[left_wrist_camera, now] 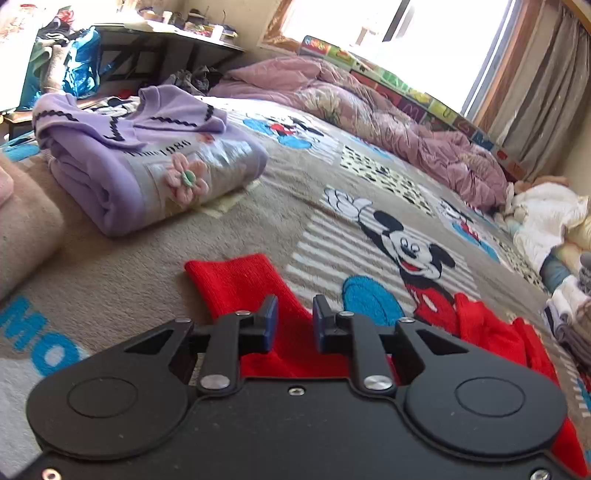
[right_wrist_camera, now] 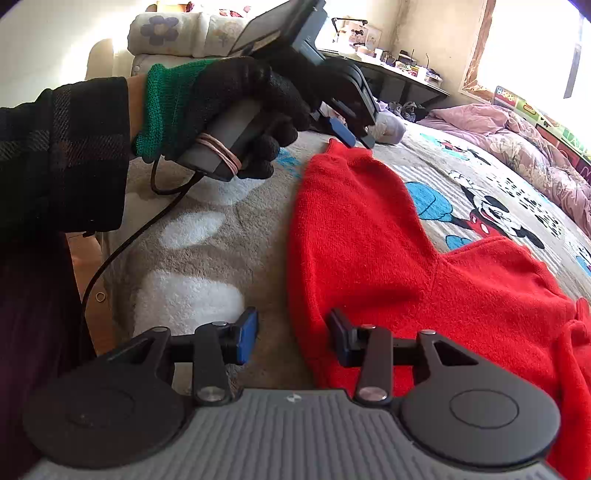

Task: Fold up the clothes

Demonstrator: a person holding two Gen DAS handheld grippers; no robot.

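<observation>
A red knit sweater (right_wrist_camera: 388, 240) lies flat on the Mickey Mouse blanket (right_wrist_camera: 207, 258), one sleeve stretched toward the far end. My left gripper (left_wrist_camera: 294, 323) is open, its blue pads just above the sleeve (left_wrist_camera: 240, 284) near the cuff. In the right wrist view the left gripper (right_wrist_camera: 352, 138) shows over the sleeve end, held by a black gloved hand (right_wrist_camera: 236, 107). My right gripper (right_wrist_camera: 291, 334) is open, its right finger over the sweater's near edge, its left finger over the blanket.
A folded purple sweater (left_wrist_camera: 147, 162) lies on the blanket at the left. A pink quilt (left_wrist_camera: 369, 107) is bunched along the far side. A pile of clothes (left_wrist_camera: 554, 240) sits at the right. A cluttered desk (left_wrist_camera: 177, 33) stands behind.
</observation>
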